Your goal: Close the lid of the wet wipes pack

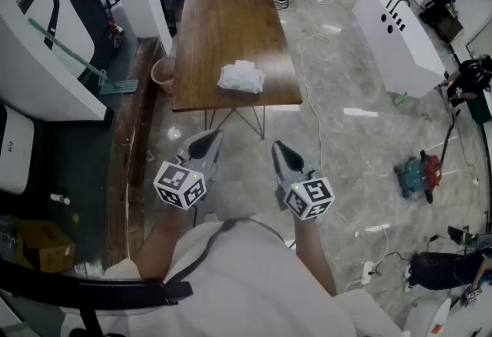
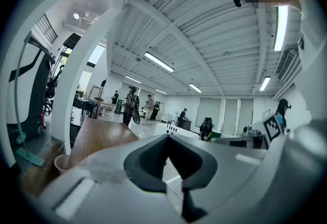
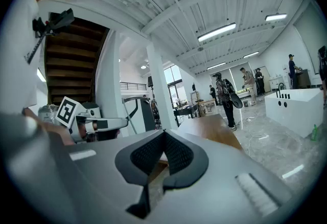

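**Item:** wet wipes pack (image 1: 241,77), white, one.

**Location:** on the wooden tabletop (image 1: 223,20), toward its near end and a little right of centre, well apart from both tongs.

**Condition:** looks crumpled and soft-sided. The lid is too small in the head view to tell whether it is open.

**Handling (judged):**
- Light and pliable; the film is likely slick.
- It may slide or buckle under a one-sided push.
- Best steadied at one end of the body while the lid flap is pressed flat onto its frame from above.
- Not fragile.

**Left tongs** (image 1: 204,143): clenched, tips meeting, nothing between them, held level over the floor near the person.

**Right tongs** (image 1: 283,152): likewise clenched and empty, just beside the left.
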{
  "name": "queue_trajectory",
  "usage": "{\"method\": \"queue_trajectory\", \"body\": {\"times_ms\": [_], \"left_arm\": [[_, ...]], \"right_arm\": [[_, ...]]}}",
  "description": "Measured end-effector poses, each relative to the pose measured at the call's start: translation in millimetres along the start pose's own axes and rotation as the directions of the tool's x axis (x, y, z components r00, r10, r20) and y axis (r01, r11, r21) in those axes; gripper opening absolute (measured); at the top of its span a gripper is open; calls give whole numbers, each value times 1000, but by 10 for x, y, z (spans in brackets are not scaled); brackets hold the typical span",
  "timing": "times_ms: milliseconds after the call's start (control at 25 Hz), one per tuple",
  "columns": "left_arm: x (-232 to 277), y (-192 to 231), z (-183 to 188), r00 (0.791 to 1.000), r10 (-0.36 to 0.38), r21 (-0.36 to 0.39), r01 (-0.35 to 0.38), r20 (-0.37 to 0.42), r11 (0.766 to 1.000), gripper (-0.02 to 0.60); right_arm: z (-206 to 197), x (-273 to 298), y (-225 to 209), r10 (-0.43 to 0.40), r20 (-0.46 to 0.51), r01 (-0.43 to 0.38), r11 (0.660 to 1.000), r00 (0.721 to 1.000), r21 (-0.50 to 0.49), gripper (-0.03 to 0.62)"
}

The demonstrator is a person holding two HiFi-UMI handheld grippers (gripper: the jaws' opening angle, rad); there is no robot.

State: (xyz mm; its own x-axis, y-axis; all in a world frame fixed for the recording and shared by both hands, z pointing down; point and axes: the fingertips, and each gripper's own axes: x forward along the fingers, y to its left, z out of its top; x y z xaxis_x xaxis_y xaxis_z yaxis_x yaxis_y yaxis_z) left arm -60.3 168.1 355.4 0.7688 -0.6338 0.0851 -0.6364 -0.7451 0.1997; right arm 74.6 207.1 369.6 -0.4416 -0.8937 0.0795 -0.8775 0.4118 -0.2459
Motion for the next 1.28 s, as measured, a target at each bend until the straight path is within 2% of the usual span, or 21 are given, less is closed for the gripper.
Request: {"method": "queue_trajectory", "body": {"times_ms": [320,520,800,1080,1280], "left_arm": [[-35,31,-1,1000,-14,-4,14,9,1000,0],[-79,79,0,1000,-26,2,26,-2,1000,0],[-207,167,3,997,-82,-31,82,0,996,2],[-376,335,4,997,-77,2,78,-11,997,2],[-547,483,4,995,-98,-15,98,1,995,0]], "right_arm": [[-37,10,49,7,-10,-7,1000,1000,-20,8],[-23,41,101,4,4,-4,1000,1000,16,8],[-58,93,203,-29,4,29,999,1000,13,8],[-134,156,359,-63,3,63,997,998,33,8],[-213,251,534,-75,-4,75,997,997,34,8]]}}
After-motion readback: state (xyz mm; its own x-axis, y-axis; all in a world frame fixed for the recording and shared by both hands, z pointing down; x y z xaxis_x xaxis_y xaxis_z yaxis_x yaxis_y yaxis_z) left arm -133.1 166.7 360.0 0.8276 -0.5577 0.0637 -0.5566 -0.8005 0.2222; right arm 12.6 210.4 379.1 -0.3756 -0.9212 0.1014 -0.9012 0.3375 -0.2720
